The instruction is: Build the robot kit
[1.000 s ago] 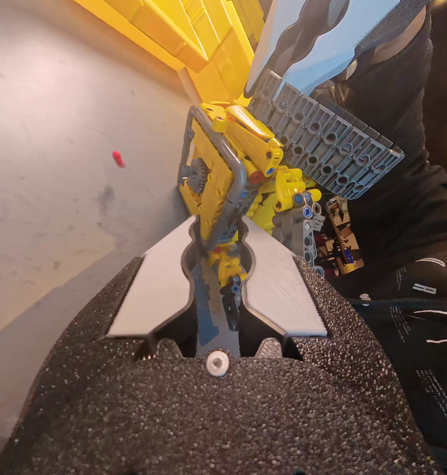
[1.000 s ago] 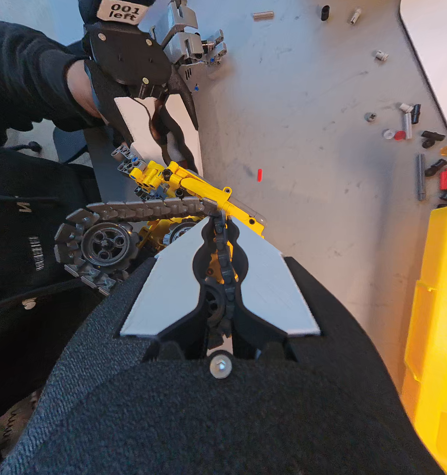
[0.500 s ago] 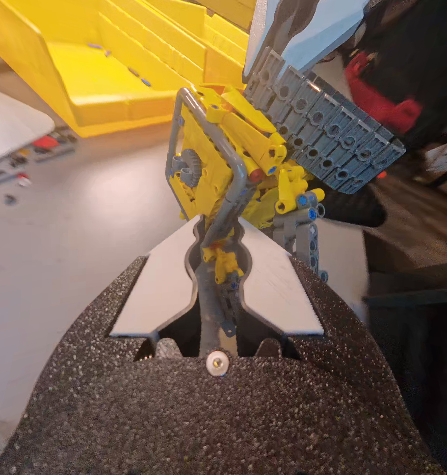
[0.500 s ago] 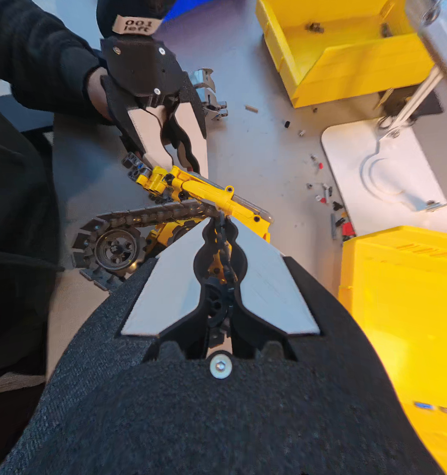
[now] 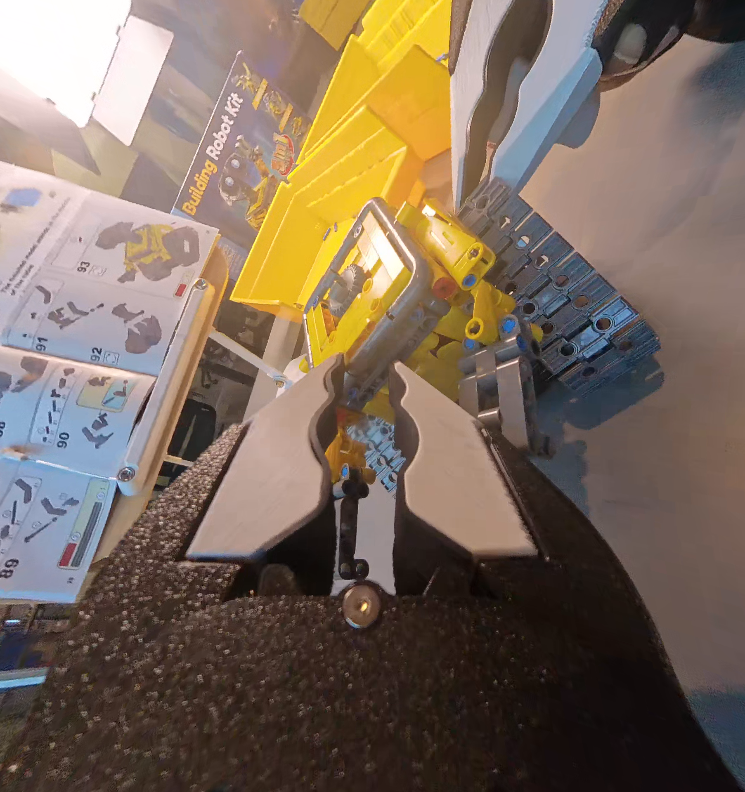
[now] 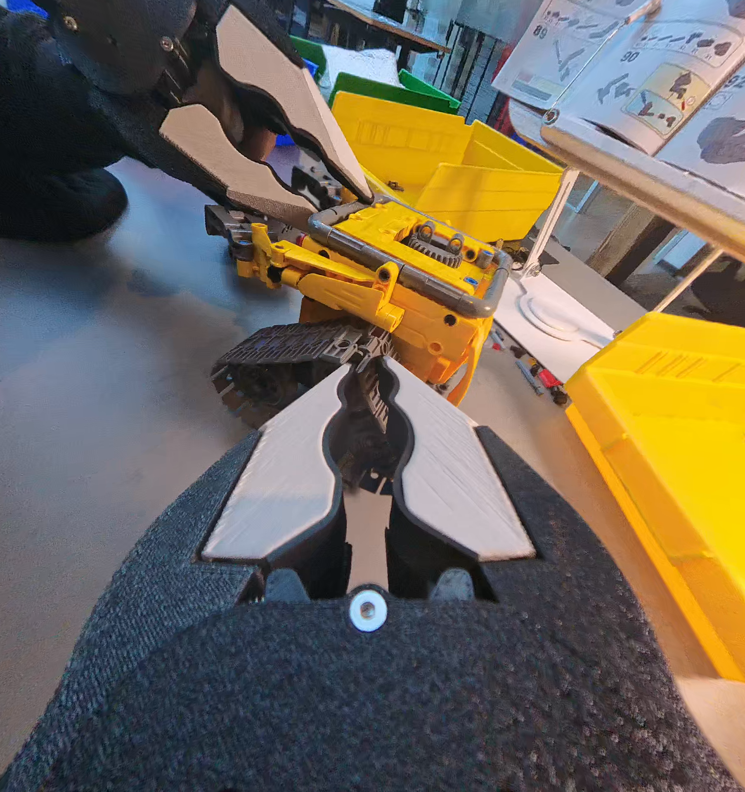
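**Both grippers clamped on a tracked yellow model**

The left gripper had its jaws closed on the grey rail edging the model, which stood just ahead of the tips. The right gripper had its jaws pinched on the dark track running out to their left. The model's track rested on the grey table. Yellow bins stood to the right of the right jaws, and beyond them was an instruction booklet on a stand.
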The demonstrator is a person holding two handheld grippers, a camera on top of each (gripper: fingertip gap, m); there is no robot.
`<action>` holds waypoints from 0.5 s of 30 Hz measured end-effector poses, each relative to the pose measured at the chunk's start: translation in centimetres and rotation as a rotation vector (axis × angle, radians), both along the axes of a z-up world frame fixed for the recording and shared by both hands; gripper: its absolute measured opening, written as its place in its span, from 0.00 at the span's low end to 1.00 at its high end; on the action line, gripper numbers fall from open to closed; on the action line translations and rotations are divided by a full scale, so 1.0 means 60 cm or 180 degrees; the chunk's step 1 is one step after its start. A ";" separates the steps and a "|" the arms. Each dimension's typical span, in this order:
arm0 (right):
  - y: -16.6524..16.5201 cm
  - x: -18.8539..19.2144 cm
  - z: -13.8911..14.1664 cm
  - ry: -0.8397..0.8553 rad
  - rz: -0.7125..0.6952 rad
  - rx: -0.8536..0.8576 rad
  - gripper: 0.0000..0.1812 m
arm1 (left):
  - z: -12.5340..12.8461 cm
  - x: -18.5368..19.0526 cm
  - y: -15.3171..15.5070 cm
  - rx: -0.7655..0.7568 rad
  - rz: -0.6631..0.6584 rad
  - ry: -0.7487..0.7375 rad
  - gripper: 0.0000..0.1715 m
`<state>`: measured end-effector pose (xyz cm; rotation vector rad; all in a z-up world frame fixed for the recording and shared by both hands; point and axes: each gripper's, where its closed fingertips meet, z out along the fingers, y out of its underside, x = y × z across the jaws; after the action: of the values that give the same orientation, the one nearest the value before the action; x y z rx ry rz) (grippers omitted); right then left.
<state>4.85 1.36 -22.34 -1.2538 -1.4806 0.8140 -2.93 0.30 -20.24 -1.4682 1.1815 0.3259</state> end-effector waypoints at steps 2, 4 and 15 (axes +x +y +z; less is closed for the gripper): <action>-0.013 0.005 -0.014 -0.0088 0.0098 0.0015 0.06 | -0.003 0.002 -0.006 -0.0024 -0.0032 0.0065 0.12; -0.022 0.011 -0.013 -0.0140 0.0201 0.0040 0.08 | 0.010 -0.008 -0.013 -0.0046 -0.0008 -0.0104 0.14; 0.023 0.074 0.065 0.0437 0.0273 -0.0917 0.16 | -0.028 -0.192 -0.120 -0.1725 0.0757 -0.1590 0.42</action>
<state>9.27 2.75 -18.45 -1.3211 -1.3469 1.1799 -14.45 -6.90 -21.90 -2.0187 0.7113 -0.2210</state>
